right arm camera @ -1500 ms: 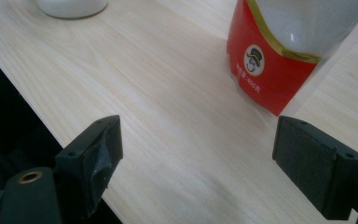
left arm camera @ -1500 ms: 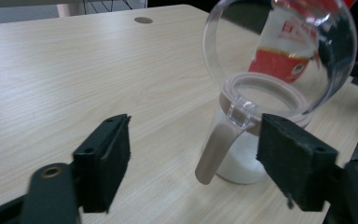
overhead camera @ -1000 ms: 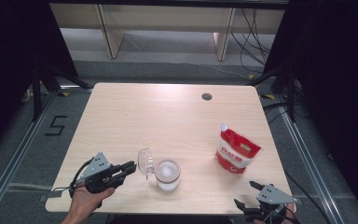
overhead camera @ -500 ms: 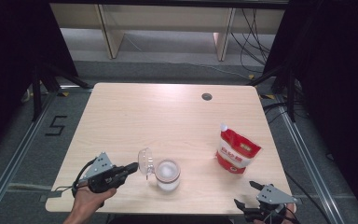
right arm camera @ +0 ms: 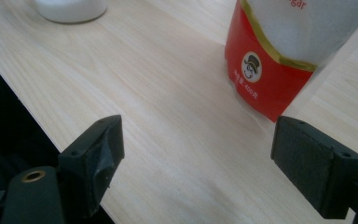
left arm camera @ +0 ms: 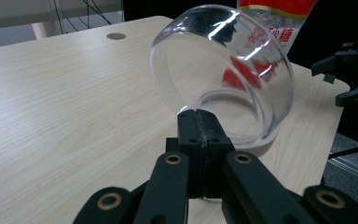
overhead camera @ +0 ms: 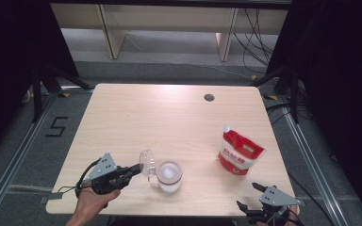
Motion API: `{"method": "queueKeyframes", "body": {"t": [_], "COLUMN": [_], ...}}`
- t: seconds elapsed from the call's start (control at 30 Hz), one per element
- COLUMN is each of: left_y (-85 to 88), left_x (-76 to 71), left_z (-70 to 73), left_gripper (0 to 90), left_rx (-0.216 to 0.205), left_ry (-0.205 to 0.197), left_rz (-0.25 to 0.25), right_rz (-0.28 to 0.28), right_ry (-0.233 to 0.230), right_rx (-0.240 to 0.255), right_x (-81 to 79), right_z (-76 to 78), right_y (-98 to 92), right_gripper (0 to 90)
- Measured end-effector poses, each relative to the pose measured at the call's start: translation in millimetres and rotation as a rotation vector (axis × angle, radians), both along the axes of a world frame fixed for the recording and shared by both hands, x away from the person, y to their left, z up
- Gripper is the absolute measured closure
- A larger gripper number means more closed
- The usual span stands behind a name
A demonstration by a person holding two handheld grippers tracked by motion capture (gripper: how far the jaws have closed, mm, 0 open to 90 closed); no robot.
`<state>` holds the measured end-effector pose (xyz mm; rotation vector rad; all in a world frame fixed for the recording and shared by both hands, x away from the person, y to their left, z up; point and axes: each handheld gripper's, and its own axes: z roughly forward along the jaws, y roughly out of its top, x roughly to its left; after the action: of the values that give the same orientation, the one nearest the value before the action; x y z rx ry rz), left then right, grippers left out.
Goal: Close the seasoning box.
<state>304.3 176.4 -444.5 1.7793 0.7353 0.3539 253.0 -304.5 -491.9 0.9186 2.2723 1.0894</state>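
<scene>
Your left gripper [left arm camera: 199, 116] is clamped on the clear lid's [left arm camera: 223, 74] rim, just beyond its jaws, beside the jar [overhead camera: 169, 175]. Your right gripper [right arm camera: 196, 140] gapes empty. Next, carry the lid clear.

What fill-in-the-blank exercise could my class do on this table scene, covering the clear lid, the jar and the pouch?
1. The left gripper has its fingers shut on the rim of the clear ____.
2. The jar holds a ____ powder.
3. The pouch is white and ____.
4. The right gripper has its fingers ____ with nothing between them.

Missing words: lid; white; red; open
</scene>
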Motion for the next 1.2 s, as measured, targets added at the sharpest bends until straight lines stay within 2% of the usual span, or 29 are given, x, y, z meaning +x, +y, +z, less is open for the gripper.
{"method": "queueKeyframes", "body": {"t": [0.6,0.77,0.83,0.9,0.93,1.0,1.03,1.07,1.2], "left_y": [-4.6,-9.0,-9.9,-10.9,-11.1,-12.7,-13.1,-15.5,-17.9], "left_x": [-1.1,-0.1,-0.9,-1.0,-0.4,-1.3,-1.0,-1.3,-2.3], "left_z": [2.9,3.8,4.6,4.3,4.4,4.7,5.1,4.4,5.9], "left_gripper": [89.0,88.9,88.9,88.8,88.8,88.5,88.5,88.1,87.7], "left_rx": [0.000,0.004,0.018,0.009,0.011,0.010,0.022,0.007,0.021], "left_ry": [-0.011,-0.017,-0.013,-0.010,-0.017,-0.008,-0.011,-0.005,-0.011], "left_rz": [-0.014,-0.047,-0.040,-0.039,-0.050,-0.049,-0.065,-0.072,-0.084], "right_rz": [-0.009,0.001,0.002,0.003,-0.008,-0.003,-0.003,0.000,0.001], "right_ry": [0.015,0.006,0.010,0.009,0.028,0.022,0.023,0.021,0.020], "right_rx": [0.009,0.001,0.003,-0.002,0.010,0.006,0.007,0.002,0.001], "right_x": [-1.2,-0.2,-0.4,-0.2,-2.0,-1.3,-1.4,-1.1,-1.1], "right_z": [-0.2,-0.2,-0.2,-0.4,-0.5,-0.5,-0.5,-0.5,-0.4], "right_y": [1.1,0.6,1.0,1.1,2.3,1.9,2.0,1.9,2.2], "right_gripper": [17.7,17.8,17.9,18.0,18.0,18.0,18.0,18.0,18.0]}}
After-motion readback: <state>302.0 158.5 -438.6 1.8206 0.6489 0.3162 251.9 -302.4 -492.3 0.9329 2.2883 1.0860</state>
